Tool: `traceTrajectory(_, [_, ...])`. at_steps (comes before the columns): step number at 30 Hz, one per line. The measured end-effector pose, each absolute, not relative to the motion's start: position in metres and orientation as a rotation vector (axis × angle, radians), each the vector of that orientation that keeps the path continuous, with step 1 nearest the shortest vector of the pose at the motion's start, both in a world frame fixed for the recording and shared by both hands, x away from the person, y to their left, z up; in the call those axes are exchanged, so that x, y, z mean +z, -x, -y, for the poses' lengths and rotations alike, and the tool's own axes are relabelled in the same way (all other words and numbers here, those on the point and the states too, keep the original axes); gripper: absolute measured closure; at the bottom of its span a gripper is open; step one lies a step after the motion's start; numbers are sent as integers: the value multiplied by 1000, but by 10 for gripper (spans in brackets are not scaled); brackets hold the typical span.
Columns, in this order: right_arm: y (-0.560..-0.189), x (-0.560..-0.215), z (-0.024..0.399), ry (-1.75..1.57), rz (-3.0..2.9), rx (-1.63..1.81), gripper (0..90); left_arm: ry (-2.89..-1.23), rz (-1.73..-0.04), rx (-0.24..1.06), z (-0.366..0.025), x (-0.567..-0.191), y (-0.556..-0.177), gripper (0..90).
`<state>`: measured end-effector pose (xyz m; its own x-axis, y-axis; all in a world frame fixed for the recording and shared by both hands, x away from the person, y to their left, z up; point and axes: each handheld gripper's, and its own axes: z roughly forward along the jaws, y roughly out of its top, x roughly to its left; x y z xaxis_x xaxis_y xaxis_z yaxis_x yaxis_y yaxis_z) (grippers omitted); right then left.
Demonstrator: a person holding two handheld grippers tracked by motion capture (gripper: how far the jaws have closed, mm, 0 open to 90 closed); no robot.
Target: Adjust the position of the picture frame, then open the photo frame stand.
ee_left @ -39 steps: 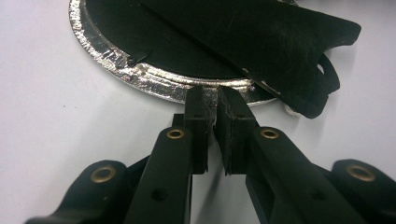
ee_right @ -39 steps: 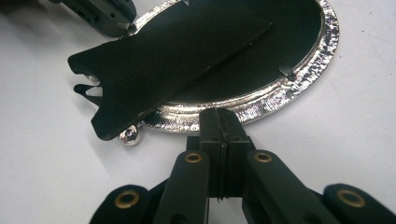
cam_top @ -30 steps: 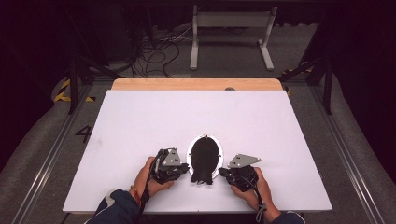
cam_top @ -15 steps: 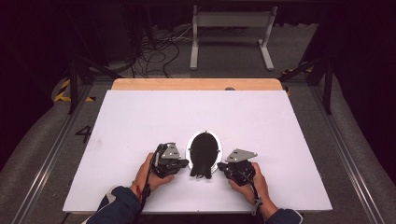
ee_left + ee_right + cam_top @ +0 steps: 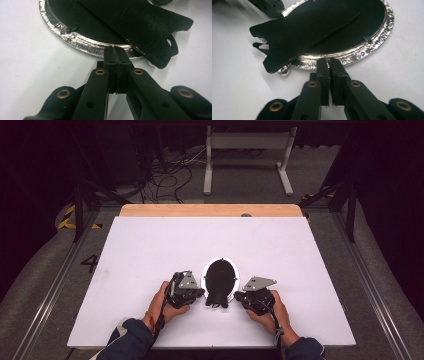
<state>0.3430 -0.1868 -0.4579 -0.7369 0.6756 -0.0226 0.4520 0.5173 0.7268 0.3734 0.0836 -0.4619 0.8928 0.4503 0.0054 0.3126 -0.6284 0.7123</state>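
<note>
Hands come in from the near edge in the high view, one gripper on each side of an oval picture frame [image 5: 219,280]. The frame lies face down on the white table [image 5: 150,250], near its front edge. The left gripper [image 5: 200,293] and right gripper [image 5: 239,296] both point inward at the frame's lower end.

Seen from the left gripper view, the left gripper [image 5: 116,50] has its jaws pressed flat together. Their tips butt against the silver rim [image 5: 82,42], beside the black easel stand [image 5: 150,22], and nothing is caught between them.

Over in the right gripper view, the right gripper [image 5: 328,61] is all but closed, with only a thin slit between the jaws. Its tips sit at the rim [image 5: 362,50] below the raised stand [image 5: 307,27] and grip nothing.

To me this looks like lining up on the frame, not yet a hold. Next, I'd guess, the jaws must spread enough to take the thin rim or the stand's edge. They would have to do that without skidding the frame across the smooth table.
</note>
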Motion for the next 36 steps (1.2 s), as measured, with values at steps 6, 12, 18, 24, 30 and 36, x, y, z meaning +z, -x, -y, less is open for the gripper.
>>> traceTrajectory(6, [-339,-456,190,-920,-2472,1032,840,-2194,-552,204,-107,-453,-372,876])
traceTrajectory(12, [-336,-450,201,-922,-2477,1057,796,-2173,-528,272,-137,-442,-355,817])
traceTrajectory(18, [-332,-443,205,-912,-2481,1078,737,-2217,-521,353,-168,-447,-332,696])
traceTrajectory(24, [-330,-442,203,-912,-2501,1059,676,-2213,-573,364,-194,-455,-323,552])
traceTrajectory(30, [-328,-443,200,-908,-2524,1042,632,-2178,-638,395,-201,-461,-313,322])
traceTrajectory(36, [-326,-446,191,-882,-2555,1035,595,-2135,-689,418,-207,-461,-307,232])
